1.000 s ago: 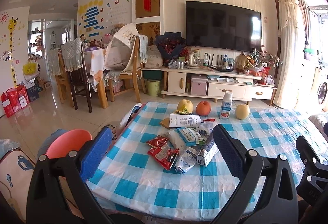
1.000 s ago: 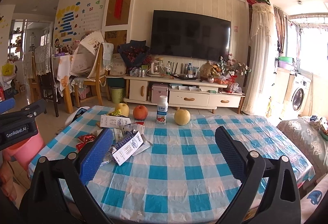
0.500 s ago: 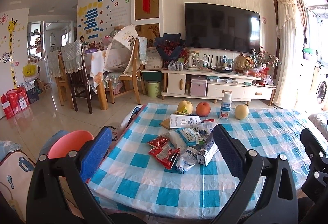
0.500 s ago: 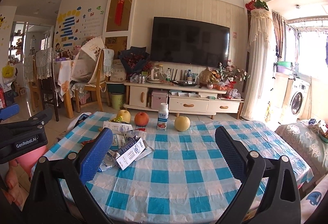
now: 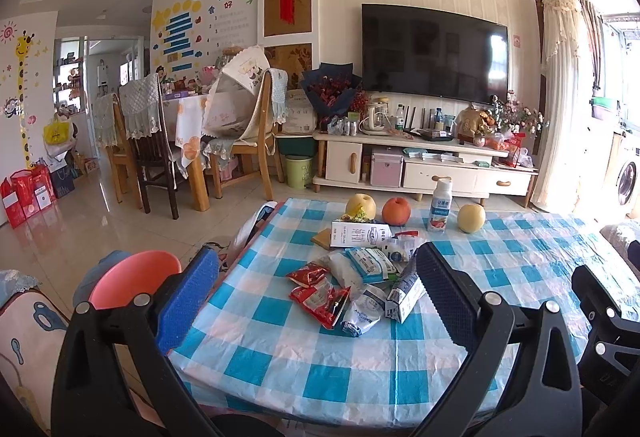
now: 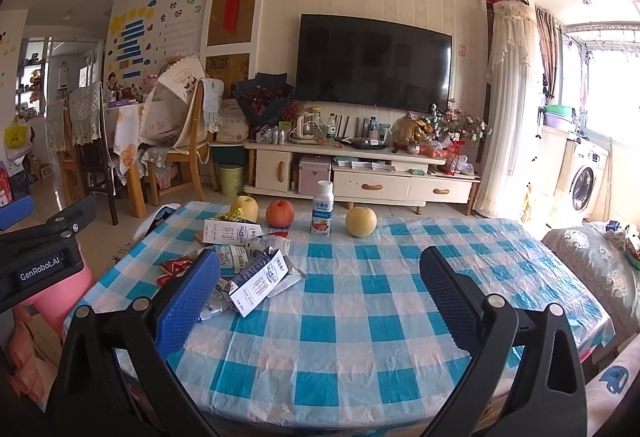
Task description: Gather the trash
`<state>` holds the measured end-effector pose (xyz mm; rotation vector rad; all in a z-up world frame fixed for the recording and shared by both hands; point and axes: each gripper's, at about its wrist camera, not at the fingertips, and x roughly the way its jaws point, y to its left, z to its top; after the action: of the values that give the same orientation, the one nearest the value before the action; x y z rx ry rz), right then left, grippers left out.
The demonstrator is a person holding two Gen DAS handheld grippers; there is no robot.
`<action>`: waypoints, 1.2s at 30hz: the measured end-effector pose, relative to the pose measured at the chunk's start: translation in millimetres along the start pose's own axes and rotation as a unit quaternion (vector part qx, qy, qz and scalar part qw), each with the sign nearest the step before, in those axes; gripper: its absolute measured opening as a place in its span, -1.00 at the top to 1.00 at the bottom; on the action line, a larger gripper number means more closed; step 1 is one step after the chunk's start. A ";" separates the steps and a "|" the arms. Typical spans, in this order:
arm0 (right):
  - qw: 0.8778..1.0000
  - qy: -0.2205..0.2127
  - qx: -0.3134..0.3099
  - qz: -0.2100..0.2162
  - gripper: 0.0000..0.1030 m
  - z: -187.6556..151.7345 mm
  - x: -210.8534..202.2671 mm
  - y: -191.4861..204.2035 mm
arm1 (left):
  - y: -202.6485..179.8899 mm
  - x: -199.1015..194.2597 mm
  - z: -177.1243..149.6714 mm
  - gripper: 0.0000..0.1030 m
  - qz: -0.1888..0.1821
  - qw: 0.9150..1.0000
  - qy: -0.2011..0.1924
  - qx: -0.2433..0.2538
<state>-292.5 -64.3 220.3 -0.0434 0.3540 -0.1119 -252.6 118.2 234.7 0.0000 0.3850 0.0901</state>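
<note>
Little shifted since before: left gripper and right gripper, both spread wide, empty; wrapper pile centre frame.

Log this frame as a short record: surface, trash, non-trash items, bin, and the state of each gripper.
surface: table with blue-and-white checked cloth
trash: pile of wrappers and cartons on the table's left part, including red snack wrappers, a flattened milk carton and a white carton
non-trash: two yellow pears, a red apple and a yogurt bottle, standing in a row at the far edge
bin: pink bin beside the table's left edge
left gripper: open, holding nothing
right gripper: open, holding nothing
</note>
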 end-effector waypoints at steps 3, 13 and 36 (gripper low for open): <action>1.000 0.001 0.005 0.006 -0.92 -2.4 5.5 -1.8 | 1.8 2.0 -2.3 -0.93 0.000 1.000 0.000 0.001; 0.999 0.030 0.028 0.030 -0.92 -11.5 39.9 -8.4 | 3.3 34.0 -18.2 -0.93 -0.015 1.000 0.008 -0.005; 0.963 0.223 0.070 0.137 -0.92 -20.7 189.1 8.4 | 44.4 197.8 -74.8 -0.93 -0.079 0.993 0.082 0.020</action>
<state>-122.6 -78.5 135.4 0.1736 0.7983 0.1310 -102.1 178.4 91.9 0.0019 0.5486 -0.0739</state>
